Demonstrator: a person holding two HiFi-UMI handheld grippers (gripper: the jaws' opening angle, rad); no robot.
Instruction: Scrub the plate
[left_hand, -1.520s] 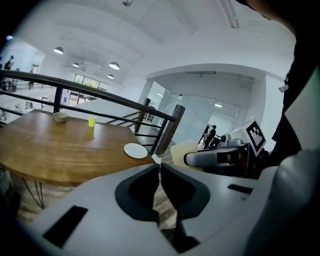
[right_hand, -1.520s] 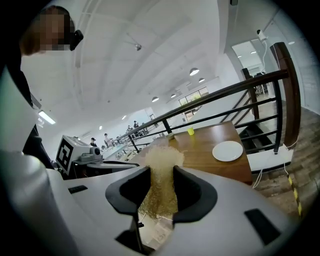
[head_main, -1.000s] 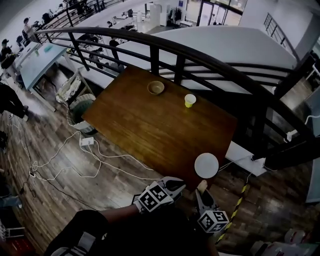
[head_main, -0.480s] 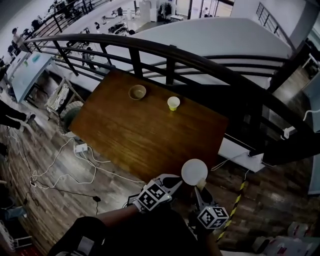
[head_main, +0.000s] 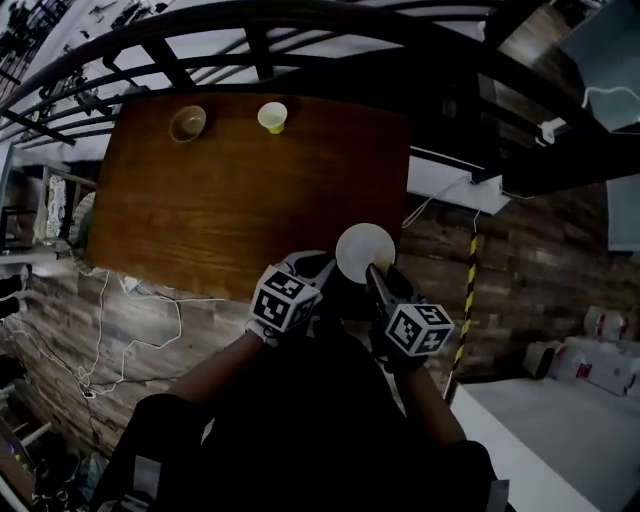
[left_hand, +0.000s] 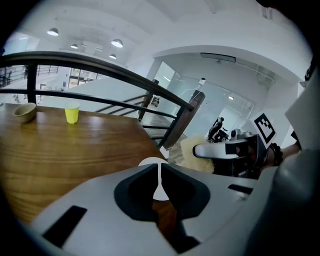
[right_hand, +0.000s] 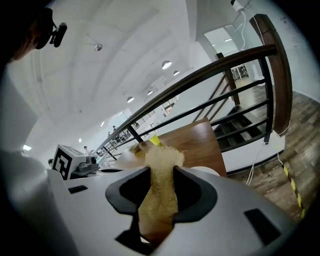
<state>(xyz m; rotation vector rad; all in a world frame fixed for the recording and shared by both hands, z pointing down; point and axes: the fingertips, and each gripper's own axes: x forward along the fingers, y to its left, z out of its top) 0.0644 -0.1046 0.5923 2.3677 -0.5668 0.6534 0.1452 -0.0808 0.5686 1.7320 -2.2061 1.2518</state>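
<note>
A round white plate (head_main: 362, 246) lies flat at the near right corner of the brown wooden table (head_main: 230, 200). My left gripper (head_main: 328, 268) sits at the plate's left rim. Its jaws are shut to a thin slit, and the plate (left_hand: 152, 162) shows white just beyond them. My right gripper (head_main: 375, 272) is at the plate's near rim, shut on a yellow fibrous sponge (right_hand: 160, 197). The sponge's tip reaches over the plate. In the left gripper view the sponge (left_hand: 194, 156) and the right gripper (left_hand: 200, 150) are at the right.
A yellow cup (head_main: 272, 116) and a tan bowl (head_main: 187, 123) stand at the table's far edge, below a dark railing (head_main: 250, 45). White cables (head_main: 150, 320) lie on the floor to the left. Yellow-black tape (head_main: 466, 290) runs along the floor to the right.
Both grippers have come forward from below the table's edge to the plate. The head view has swung down over the table. The plate has stayed at its corner.
</note>
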